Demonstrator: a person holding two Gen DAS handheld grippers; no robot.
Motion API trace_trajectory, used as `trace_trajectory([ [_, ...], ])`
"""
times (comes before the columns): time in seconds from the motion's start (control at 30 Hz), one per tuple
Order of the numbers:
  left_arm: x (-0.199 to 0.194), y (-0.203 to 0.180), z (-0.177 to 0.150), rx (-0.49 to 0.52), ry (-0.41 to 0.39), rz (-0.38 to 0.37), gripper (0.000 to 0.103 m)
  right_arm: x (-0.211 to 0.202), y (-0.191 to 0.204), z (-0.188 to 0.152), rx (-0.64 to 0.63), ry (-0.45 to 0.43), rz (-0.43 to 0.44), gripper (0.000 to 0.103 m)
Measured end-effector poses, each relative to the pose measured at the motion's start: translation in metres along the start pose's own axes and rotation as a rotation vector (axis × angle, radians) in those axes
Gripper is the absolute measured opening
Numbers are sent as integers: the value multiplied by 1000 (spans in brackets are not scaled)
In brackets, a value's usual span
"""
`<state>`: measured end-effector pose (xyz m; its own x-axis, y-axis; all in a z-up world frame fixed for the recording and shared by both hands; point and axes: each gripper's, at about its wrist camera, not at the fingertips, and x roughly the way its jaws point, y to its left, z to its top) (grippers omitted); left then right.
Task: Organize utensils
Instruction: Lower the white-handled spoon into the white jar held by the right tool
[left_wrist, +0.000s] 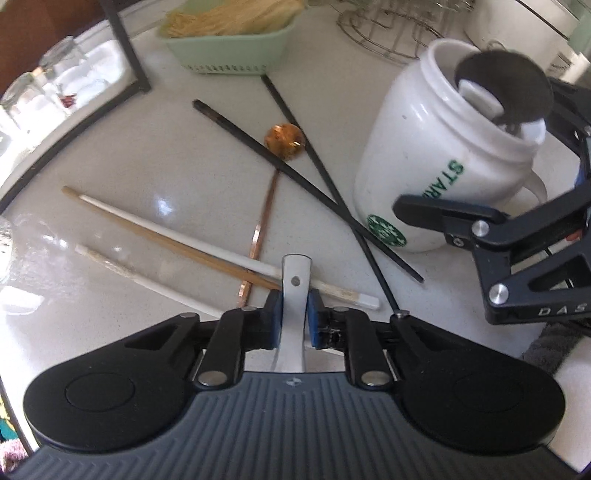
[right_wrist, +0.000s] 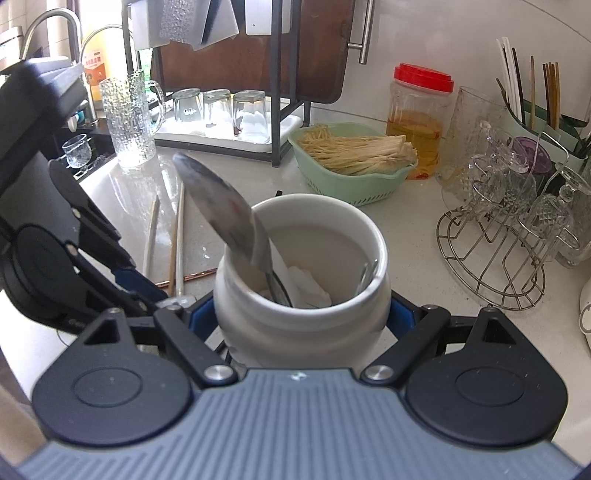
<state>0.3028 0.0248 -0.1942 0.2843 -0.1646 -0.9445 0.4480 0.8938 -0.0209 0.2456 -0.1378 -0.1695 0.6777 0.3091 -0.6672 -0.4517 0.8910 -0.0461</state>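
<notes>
- The white mug (right_wrist: 301, 288), at the centre of the right wrist view, is clamped at its sides by the right gripper (right_wrist: 301, 317).
- A metal utensil handle (left_wrist: 295, 295) is pinched by the left gripper (left_wrist: 294, 321) at lower centre.
- Chopsticks (left_wrist: 177, 243) are scattered on the counter (left_wrist: 147, 158), left of the mug.

The left wrist view looks steeply down along its own jaws at the tabletop (left_wrist: 155, 155), very near it, so the chopsticks (left_wrist: 166, 236) fill the middle. The right wrist view looks forward and less steeply down, close behind the white mug (right_wrist: 303, 295), with the far wall at 12 o'clock. Both views share the mug (left_wrist: 436, 155), at 2 o'clock in the left view, and the green basket (left_wrist: 229, 40) (right_wrist: 354, 166), at 12 o'clock in the left view, 1 o'clock in the right.
</notes>
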Motion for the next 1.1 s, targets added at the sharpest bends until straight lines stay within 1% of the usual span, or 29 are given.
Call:
trace_trajectory([
  [0.23, -30, 11, 2, -117, -92, 2, 17, 0, 0, -1, -4, -4, 6, 91],
  [0.4, -53, 12, 0, -187, -153, -15, 17, 0, 0, -1, -10, -5, 10, 91],
  [0.6, -84, 10, -2, -257, -240, -9, 16, -1, -1, -2, -12, -10, 13, 91],
  [0.8, -108, 10, 5, -297, -305, -16, 16, -1, 2, -4, -27, -31, 33, 91],
  [1.1, -148, 1, 28, -273, -413, -8, 16, -1, 2, -4, -34, -36, 39, 91],
])
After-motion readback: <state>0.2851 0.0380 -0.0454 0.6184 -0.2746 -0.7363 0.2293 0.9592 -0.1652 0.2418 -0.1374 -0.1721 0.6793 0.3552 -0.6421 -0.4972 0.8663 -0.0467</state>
